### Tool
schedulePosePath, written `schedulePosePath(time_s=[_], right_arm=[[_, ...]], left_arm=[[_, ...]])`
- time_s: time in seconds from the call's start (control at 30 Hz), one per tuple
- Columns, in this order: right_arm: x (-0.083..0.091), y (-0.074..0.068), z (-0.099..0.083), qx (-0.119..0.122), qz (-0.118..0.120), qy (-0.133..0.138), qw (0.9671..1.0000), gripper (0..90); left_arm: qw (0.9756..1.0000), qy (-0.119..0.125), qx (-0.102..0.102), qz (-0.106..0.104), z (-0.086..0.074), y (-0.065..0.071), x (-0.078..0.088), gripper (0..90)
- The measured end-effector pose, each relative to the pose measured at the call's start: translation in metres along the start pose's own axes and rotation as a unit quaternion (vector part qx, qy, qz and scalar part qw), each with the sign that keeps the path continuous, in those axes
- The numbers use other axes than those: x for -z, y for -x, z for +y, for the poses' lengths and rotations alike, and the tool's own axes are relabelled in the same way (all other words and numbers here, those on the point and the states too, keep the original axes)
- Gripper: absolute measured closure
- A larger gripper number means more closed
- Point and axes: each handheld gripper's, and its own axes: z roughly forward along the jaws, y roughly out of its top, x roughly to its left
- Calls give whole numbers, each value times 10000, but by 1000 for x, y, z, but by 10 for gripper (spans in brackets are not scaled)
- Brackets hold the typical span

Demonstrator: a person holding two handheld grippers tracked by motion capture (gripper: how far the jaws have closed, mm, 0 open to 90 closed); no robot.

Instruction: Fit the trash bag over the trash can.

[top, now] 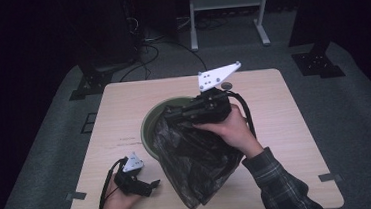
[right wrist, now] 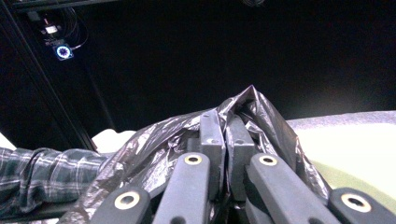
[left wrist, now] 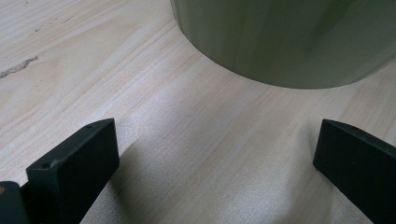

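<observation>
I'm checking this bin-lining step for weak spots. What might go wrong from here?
1. The right tongs pinch only a thin fold of the black bag; it may slip or tear.
2. The green bin stands unheld, since the left tongs sit open beside it, so tugging the bag may shift or tip it.

Table [top: 122, 97] lit from overhead, bg nearly black; soft shadows, slight blur (gripper views esp.).

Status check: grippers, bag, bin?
Right gripper shut on black bag, over green bin. Left gripper open, low on table beside bin. Bag mostly outside, draped across table.
</observation>
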Motion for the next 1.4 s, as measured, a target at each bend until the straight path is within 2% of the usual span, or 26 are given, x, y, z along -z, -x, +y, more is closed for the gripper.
schedulePosePath(time_s=[0.37,0.53,0.63,0.83,0.97,1.2,1.4], right_arm=[[-44,20,24,46,239,-54,9997,884],[-63,34,30,-45,423,-3,9991,885],[-72,44,34,-179,539,76,9984,885],[-84,50,37,-305,638,162,9974,884],[-75,45,32,-277,586,110,9978,884],[-36,34,11,-249,228,-35,9994,883],[-12,27,-14,-182,-148,-509,9984,879]], left_arm=[[10000,-1,-2,-3,0,0,0,0],[10000,-6,-2,-2,0,0,0,0],[10000,-7,-26,-21,0,0,0,0],[10000,-7,-28,-24,0,0,0,0],[10000,-4,-31,-27,0,-1,0,0],[10000,-5,-30,-33,0,-1,0,0],[10000,-14,-39,-32,0,-1,0,0]])
